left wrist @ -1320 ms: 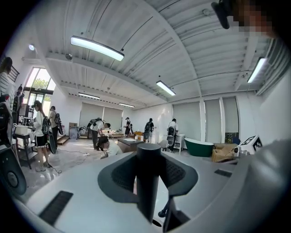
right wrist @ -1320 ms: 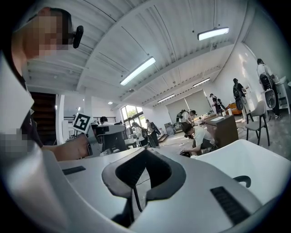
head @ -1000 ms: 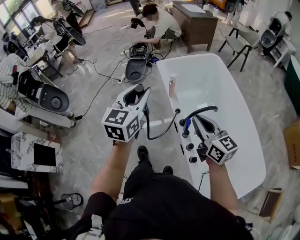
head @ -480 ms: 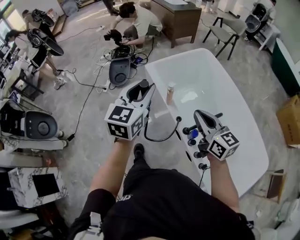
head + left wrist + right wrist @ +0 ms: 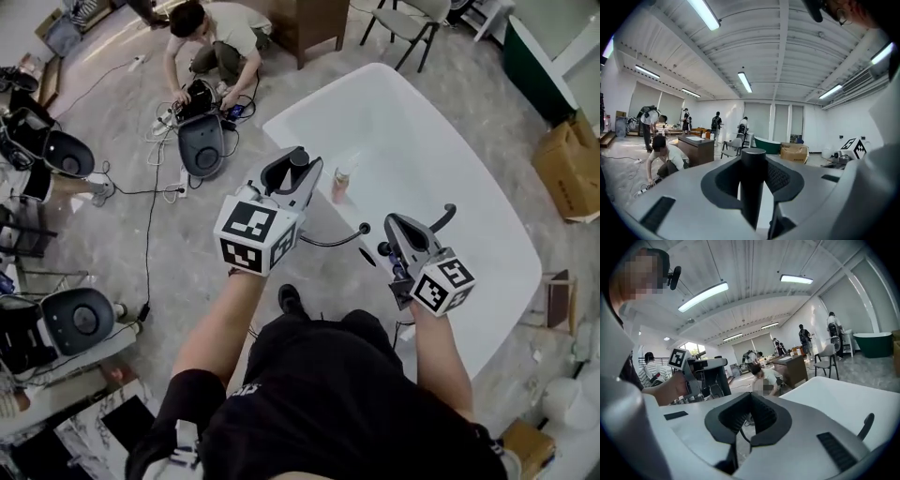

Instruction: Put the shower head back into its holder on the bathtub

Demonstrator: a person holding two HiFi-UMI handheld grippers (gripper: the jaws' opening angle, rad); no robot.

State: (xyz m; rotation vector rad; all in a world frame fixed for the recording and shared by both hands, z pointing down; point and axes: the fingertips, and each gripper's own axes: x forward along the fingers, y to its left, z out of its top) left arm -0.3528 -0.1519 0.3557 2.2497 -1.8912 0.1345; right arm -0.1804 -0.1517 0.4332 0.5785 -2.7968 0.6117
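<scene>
Head view, shower head [image 5: 299,159] mostly hidden

left gripper [image 5: 292,174] holds shower head [image 5: 299,157] just left of bathtub [image 5: 441,141]; right gripper [image 5: 398,230] over its near rim, hose [image 5: 333,240] between them.

Bathtub [image 5: 469,178]: white, glossy and smooth, like acrylic or enamel; spans one to four o'clock in the head view.
Shower head [image 5: 300,157]: black, matt, smooth handle.
Hose [image 5: 328,243]: black, thin, with a faint sheen.
Left gripper [image 5: 292,169]: pale grey hard plastic, matt; the pads [image 5: 779,177] are black, ribbed and rubber-like.
Right gripper [image 5: 394,223]: the same matt grey plastic.
Spout [image 5: 442,218]: black, matt.
Floor [image 5: 178,244]: grey, veined like stone, polished.
Cardboard box [image 5: 567,169]: brown, matt, at three o'clock.
Desk [image 5: 309,23]: dark wood, at twelve o'clock.
Clothing [image 5: 347,403]: black matt cloth, at six o'clock.
</scene>
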